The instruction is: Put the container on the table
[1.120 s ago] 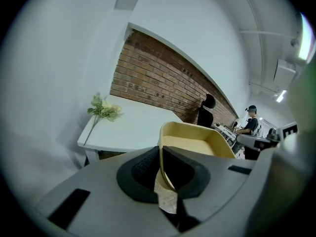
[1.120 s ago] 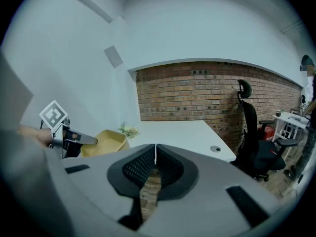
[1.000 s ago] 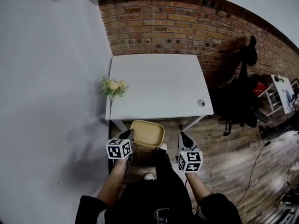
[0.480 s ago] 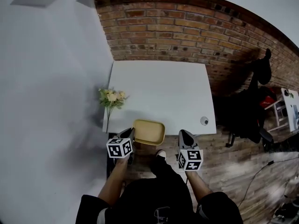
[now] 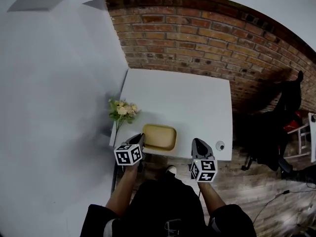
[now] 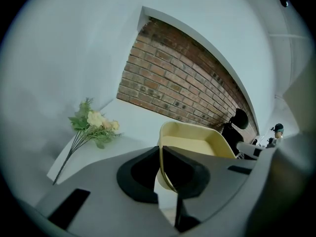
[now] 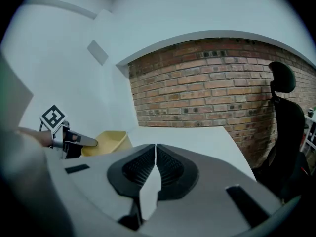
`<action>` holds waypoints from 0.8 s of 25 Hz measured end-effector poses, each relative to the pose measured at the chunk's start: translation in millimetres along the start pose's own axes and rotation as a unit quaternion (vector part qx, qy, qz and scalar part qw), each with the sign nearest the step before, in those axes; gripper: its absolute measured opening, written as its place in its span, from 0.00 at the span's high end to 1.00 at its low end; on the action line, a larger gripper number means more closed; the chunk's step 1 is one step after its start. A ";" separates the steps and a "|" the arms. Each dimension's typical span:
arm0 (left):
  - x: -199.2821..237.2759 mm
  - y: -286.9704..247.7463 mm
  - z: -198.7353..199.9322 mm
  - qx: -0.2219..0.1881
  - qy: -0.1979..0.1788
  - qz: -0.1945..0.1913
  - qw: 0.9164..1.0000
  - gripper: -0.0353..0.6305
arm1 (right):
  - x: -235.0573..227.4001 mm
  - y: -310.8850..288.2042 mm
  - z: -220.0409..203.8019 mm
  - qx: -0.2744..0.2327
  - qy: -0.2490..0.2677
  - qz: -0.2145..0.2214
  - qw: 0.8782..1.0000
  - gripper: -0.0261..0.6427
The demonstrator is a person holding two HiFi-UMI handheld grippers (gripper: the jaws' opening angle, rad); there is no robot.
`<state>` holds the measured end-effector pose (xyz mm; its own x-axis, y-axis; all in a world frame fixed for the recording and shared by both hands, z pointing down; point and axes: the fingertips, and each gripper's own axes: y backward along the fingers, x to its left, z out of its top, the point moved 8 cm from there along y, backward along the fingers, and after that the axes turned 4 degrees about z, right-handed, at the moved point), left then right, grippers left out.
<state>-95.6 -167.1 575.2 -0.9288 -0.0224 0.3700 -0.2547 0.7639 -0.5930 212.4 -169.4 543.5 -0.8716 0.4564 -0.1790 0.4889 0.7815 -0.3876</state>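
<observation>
A shallow yellow container (image 5: 159, 137) is over the near edge of the white table (image 5: 182, 98); I cannot tell if it rests on it. My left gripper (image 5: 140, 141) is shut on the container's near left rim. In the left gripper view the thin yellow rim (image 6: 163, 169) runs between the two dark jaws, and the container (image 6: 195, 139) opens beyond them. My right gripper (image 5: 197, 144) hangs to the container's right, at the table's near edge, shut on nothing. The right gripper view shows its jaws (image 7: 155, 166) pressed together, with the container (image 7: 107, 142) and the left gripper (image 7: 74, 141) at far left.
A bunch of pale flowers (image 5: 122, 110) lies at the table's left edge, close to the container. A small round fitting (image 5: 220, 145) sits at the near right corner. A brick wall (image 5: 207, 38) backs the table. A black office chair (image 5: 274, 132) stands to the right on the wooden floor.
I have stepped toward the table, carrying the container in the left gripper. It was over the floor in front of the table; now it is over the table's near edge. Right gripper moved along.
</observation>
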 end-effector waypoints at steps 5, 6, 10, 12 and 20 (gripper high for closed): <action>0.6 -10.3 18.8 -0.011 0.005 0.015 1.000 0.91 | -4.9 -18.1 9.6 0.005 0.002 0.017 1.000 0.92; 1.7 -12.1 22.3 -0.013 0.004 0.018 1.000 0.91 | -5.3 -21.4 11.1 0.006 0.002 0.021 1.000 0.92; 7.5 -20.7 38.0 -0.022 0.005 0.027 0.999 0.91 | -7.6 -34.7 17.3 0.010 0.007 0.031 0.999 0.92; 12.2 -26.9 47.8 -0.026 0.004 0.028 0.999 0.91 | -7.4 -42.0 20.7 0.011 0.008 0.032 0.999 0.92; 34.9 -64.5 91.1 -0.032 0.000 0.027 0.999 0.91 | -10.0 -77.8 41.8 0.009 0.003 0.024 1.000 0.92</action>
<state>-136.2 -275.9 561.1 -0.9404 0.0207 0.3393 -0.1862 0.8037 -0.5652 181.5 -252.6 537.6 -0.8474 0.4951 -0.1920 0.5286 0.7517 -0.3944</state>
